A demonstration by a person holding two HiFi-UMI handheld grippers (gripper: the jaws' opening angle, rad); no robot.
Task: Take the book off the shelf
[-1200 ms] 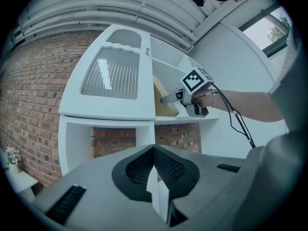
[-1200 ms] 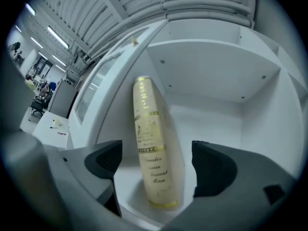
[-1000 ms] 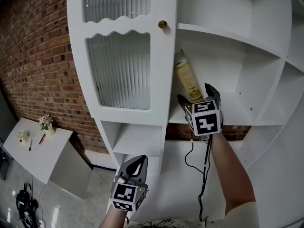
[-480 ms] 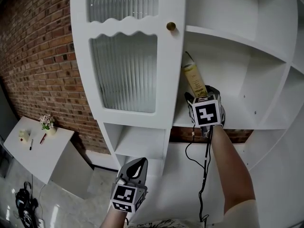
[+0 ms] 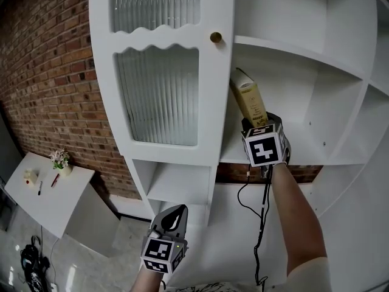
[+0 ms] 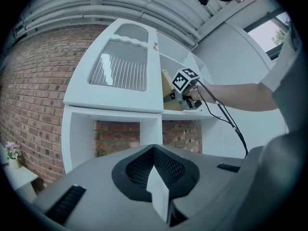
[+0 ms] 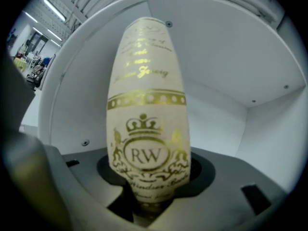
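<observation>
A cream book (image 5: 248, 99) with gold lettering and a crowned "RW" emblem (image 7: 147, 105) stands tilted in the open shelf compartment, next to the cabinet door. My right gripper (image 5: 260, 121) is at its lower end. Its jaws are closing, with the book's spine between them (image 7: 149, 196) and the pads against its sides. The left gripper view shows the book (image 6: 167, 84) and the right gripper's marker cube (image 6: 185, 81) from below. My left gripper (image 5: 167, 224) hangs low, shut and holding nothing (image 6: 153, 150).
The white cabinet has a ribbed-glass door (image 5: 158, 90) with a brass knob (image 5: 216, 37) left of the book. The shelf board (image 5: 310, 158) runs right. A black cable (image 5: 262, 218) hangs from the right gripper. A brick wall (image 5: 48, 72) and a small white table (image 5: 36, 196) are at left.
My right gripper has pushed up onto the book's lower end, and its wide-open jaws have narrowed around it. The book now leans a little more. The left gripper has stayed put.
</observation>
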